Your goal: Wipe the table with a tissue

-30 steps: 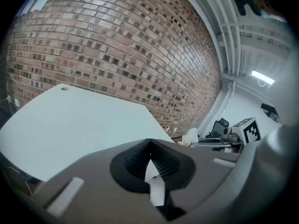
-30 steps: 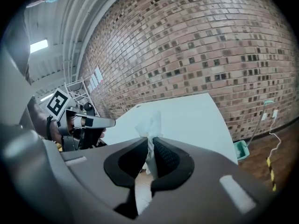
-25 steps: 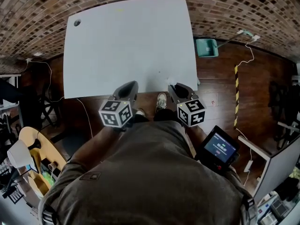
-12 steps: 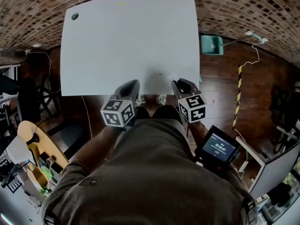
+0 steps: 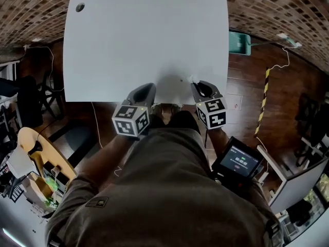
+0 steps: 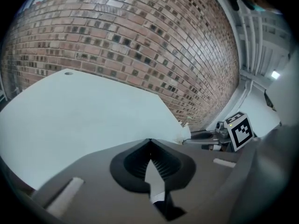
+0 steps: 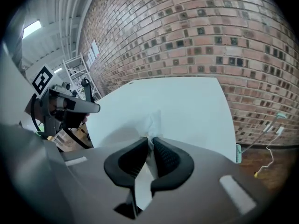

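Observation:
The white table [image 5: 144,40] fills the upper half of the head view. Both grippers hang over its near edge. My right gripper [image 5: 198,85] is shut on a small white tissue [image 5: 191,79]. In the right gripper view the tissue [image 7: 152,121] pokes out crumpled past the closed jaws of the right gripper [image 7: 150,139], just above the table [image 7: 187,101]. My left gripper [image 5: 146,88] is shut with nothing in it; in its own view the left gripper [image 6: 149,141] has its jaws meeting over the table [image 6: 70,111].
A round cable hole [image 5: 79,7] sits in the table's far left corner. A brick wall [image 6: 140,31] stands behind the table. On the wooden floor to the right lie a green bin [image 5: 240,41] and a cable [image 5: 280,66]. A handheld screen [image 5: 239,161] hangs at my right hip.
The view and both grippers have moved forward. The gripper tips, earlier just short of the table's near edge, are now over it. The tissue stays in the right gripper.

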